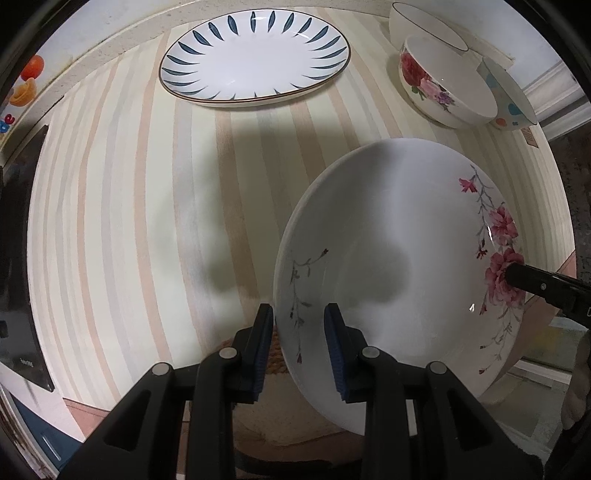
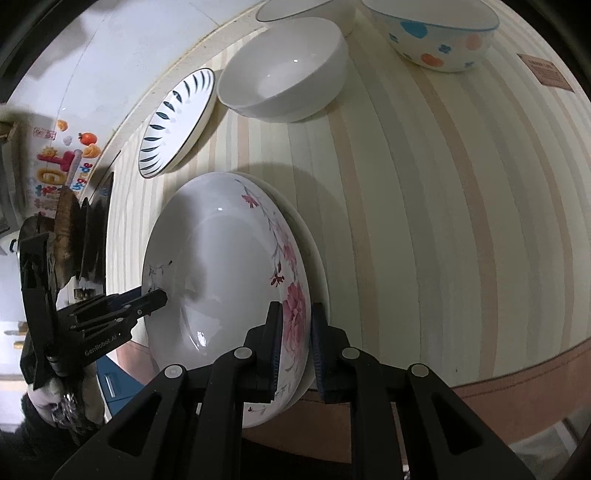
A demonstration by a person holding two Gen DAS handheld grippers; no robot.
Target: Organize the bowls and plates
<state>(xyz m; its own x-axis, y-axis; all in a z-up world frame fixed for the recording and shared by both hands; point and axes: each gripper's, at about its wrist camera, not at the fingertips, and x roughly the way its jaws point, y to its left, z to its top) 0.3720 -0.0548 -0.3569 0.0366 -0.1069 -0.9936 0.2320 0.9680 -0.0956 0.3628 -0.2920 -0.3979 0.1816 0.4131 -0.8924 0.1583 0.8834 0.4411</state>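
Your striped table (image 1: 122,192) carries everything. On it, near the front edge, sits the floral plate (image 1: 388,229), and you have it pinched from both sides: your left gripper (image 1: 301,339) straddles its near rim with the jaws narrowed around the edge, one pad under the rim and one inside the well, and your right gripper (image 2: 295,339) clamps the opposite rim over the pink blossoms (a second white rim shows just beneath it in the right wrist view, so it may rest on another plate). Well beyond lies the blue-leaf plate (image 1: 255,55), flat and apart. At the far right corner cluster three bowls: the rose bowl (image 1: 443,88), a plain white bowl (image 1: 421,26) behind it, and the polka-dot bowl (image 1: 509,96) touching the rose bowl's side.
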